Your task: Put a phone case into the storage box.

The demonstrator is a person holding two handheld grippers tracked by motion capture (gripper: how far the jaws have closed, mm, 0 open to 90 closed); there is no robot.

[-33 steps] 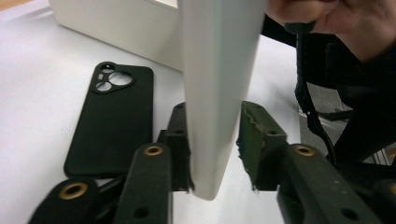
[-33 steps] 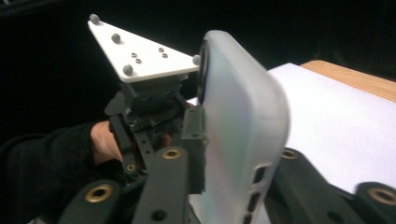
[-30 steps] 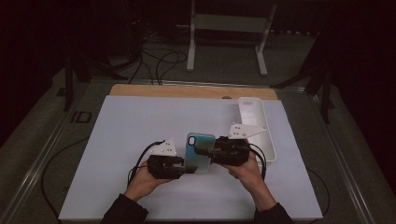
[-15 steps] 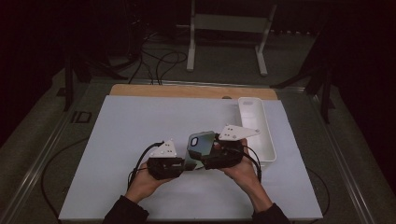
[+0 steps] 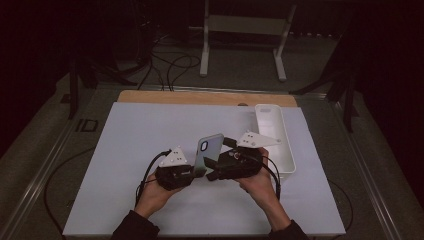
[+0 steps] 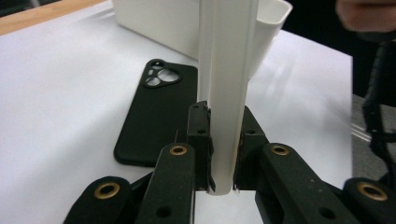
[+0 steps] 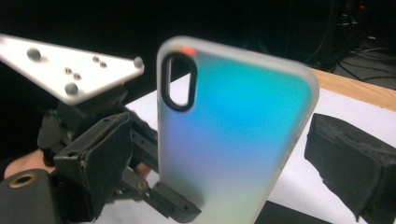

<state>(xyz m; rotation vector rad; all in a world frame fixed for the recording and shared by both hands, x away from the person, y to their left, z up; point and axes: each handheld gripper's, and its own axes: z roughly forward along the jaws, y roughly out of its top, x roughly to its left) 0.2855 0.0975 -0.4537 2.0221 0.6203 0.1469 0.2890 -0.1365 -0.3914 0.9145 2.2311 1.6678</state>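
Note:
An iridescent blue-green phone case with a white rim stands upright above the mat. My left gripper is shut on its lower edge, the pads pressing both faces. My right gripper has just been opening. Its jaws stand wide on either side of the case, and its pads are clear of it. A black phone lies back up on the mat beyond the left gripper's jaws. In the right gripper view the left gripper holds the bottom of the case.
A long white tray stands at the right of the white mat, just beyond my right hand. A wooden strip runs along the far edge. Cables and a metal stand lie on the dark floor behind.
The case has gone from lying nearly flat to standing upright between the grippers. The right gripper, closed on it before, has opened its jaws and shifted slightly left. The left hand has stayed put.

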